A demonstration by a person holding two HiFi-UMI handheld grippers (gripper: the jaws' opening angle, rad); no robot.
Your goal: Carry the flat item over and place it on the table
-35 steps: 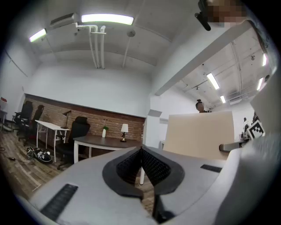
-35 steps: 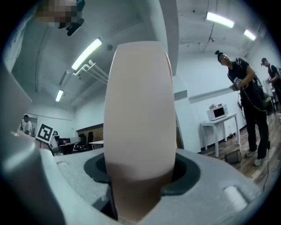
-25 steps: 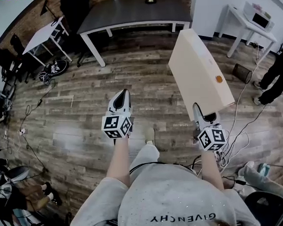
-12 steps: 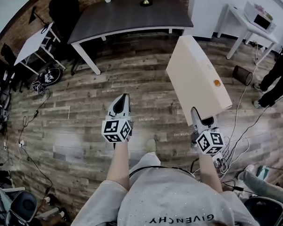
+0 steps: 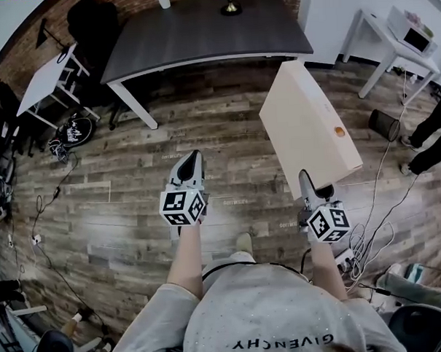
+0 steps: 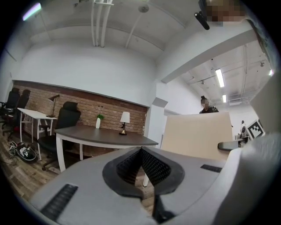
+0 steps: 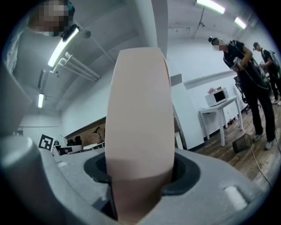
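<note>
A flat beige box (image 5: pixel 306 128) stands on its edge, held up over the wooden floor with my right gripper (image 5: pixel 314 189) shut on its near end. In the right gripper view the box's narrow edge (image 7: pixel 139 132) fills the gap between the jaws. My left gripper (image 5: pixel 188 164) is shut with nothing in it, level with the right one and to the left of the box. In the left gripper view the box's broad face (image 6: pixel 197 134) shows at the right. The dark grey table (image 5: pixel 207 30) lies ahead; in the left gripper view the table (image 6: pixel 105 137) bears a small lamp and a vase.
A white side table (image 5: pixel 390 44) with a microwave stands at the right. A person (image 5: pixel 434 129) and a black bin (image 5: pixel 385 124) are at the right edge. A white desk (image 5: pixel 48 77), office chairs and cables (image 5: pixel 54 201) lie at the left. Cables (image 5: pixel 369 231) trail by my right side.
The dark table has come nearer in the head view as both grippers and the box advanced towards it. The grip on the box looks the same.
</note>
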